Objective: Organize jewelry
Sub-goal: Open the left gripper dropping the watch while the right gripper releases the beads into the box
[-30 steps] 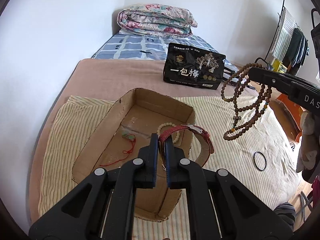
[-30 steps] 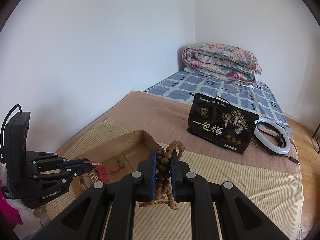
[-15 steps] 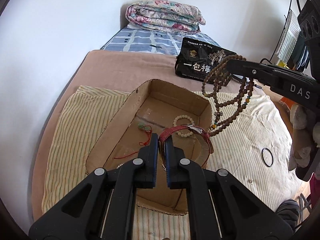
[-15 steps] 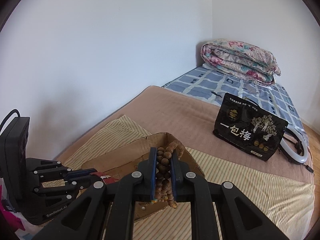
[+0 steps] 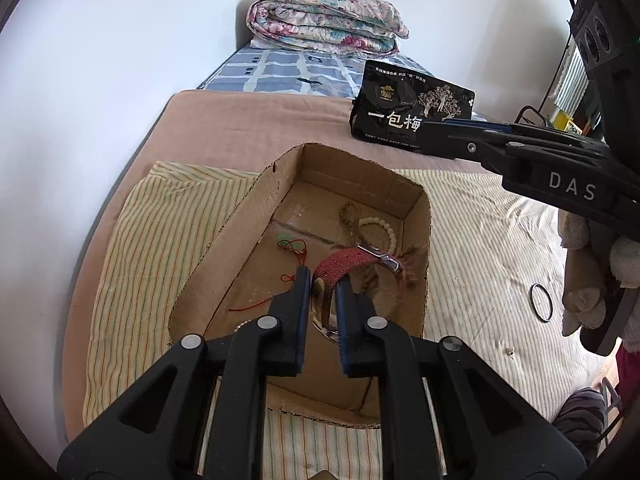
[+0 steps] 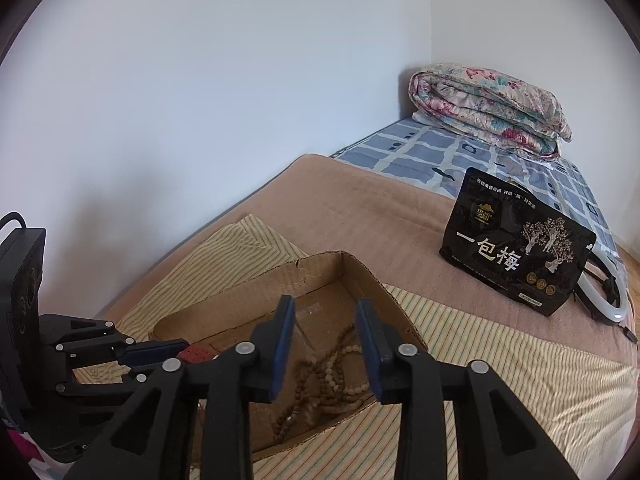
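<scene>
An open cardboard box [image 5: 248, 216] lies on a striped cloth on the bed; it also shows in the right wrist view [image 6: 240, 300]. My left gripper [image 5: 323, 280] is shut on a red woven bracelet [image 5: 344, 264] with a metal clasp, held over the box. My right gripper [image 6: 325, 312] is open and empty above the box; it shows from the side in the left wrist view [image 5: 448, 132]. The brown bead necklace [image 6: 324, 372] lies inside the box. A white bead bracelet [image 5: 380, 228] and a red cord with a green pendant [image 5: 292, 248] also lie inside.
A black snack bag [image 5: 408, 116] stands behind the box, also in the right wrist view [image 6: 516, 256]. A black ring [image 5: 541, 303] lies on the striped cloth [image 5: 480, 240] at the right. A folded floral quilt [image 5: 324, 20] is at the bed's far end. A ring light [image 6: 608, 300] lies beside the bag.
My right gripper moved over the box and opened; the brown bead necklace dropped into the box. My left gripper still holds the red bracelet, now lower over the box.
</scene>
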`<state>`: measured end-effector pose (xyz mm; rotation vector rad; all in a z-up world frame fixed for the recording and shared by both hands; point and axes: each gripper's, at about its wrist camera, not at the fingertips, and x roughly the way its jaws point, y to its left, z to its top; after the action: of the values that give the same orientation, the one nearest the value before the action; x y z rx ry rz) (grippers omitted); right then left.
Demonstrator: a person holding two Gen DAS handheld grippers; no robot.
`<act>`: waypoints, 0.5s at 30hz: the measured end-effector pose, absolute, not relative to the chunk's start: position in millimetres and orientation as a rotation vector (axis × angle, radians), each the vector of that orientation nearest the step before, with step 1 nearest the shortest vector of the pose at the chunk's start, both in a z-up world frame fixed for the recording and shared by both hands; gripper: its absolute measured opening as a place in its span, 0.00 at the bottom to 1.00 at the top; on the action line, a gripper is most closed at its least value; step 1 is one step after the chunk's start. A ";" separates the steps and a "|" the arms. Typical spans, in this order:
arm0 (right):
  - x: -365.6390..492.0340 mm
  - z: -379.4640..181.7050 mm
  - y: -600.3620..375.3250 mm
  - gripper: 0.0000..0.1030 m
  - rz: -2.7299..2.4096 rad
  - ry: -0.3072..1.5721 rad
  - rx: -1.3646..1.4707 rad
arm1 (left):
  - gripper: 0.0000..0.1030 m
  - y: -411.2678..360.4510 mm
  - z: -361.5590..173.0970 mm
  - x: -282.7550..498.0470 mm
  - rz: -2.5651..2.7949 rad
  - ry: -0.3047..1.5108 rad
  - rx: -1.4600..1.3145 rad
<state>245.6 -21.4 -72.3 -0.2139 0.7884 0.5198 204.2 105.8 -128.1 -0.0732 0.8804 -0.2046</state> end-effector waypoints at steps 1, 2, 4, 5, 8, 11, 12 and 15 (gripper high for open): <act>245.4 -72.2 -21.5 0.43 0.513 0.788 -0.220 | 0.24 106.2 -128.5 204.4 -0.202 0.880 -0.076; 245.4 -72.4 -22.1 0.48 0.505 0.787 -0.224 | 0.30 106.5 -128.7 203.9 -0.199 0.875 -0.077; 245.1 -71.1 -24.3 0.66 0.485 0.780 -0.224 | 0.31 106.7 -128.3 203.1 -0.195 0.872 -0.079; 244.2 -70.6 -25.9 0.70 0.480 0.774 -0.220 | 0.31 106.9 -128.4 202.9 -0.195 0.872 -0.081; 243.5 -70.3 -29.5 0.76 0.467 0.778 -0.218 | 0.31 107.2 -128.4 202.7 -0.191 0.872 -0.082; 242.3 -70.2 -33.3 0.82 0.452 0.773 -0.219 | 0.31 107.3 -127.8 202.4 -0.188 0.871 -0.083; 241.3 -69.7 -34.7 0.83 0.449 0.772 -0.217 | 0.31 107.4 -127.8 202.4 -0.188 0.870 -0.083; 239.7 -68.3 -39.1 0.86 0.440 0.773 -0.206 | 0.31 106.6 -125.6 201.6 -0.188 0.866 -0.083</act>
<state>239.7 -39.1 -68.3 -0.2064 0.7727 0.4404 201.6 106.6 -125.6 -0.0829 0.8656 -0.1881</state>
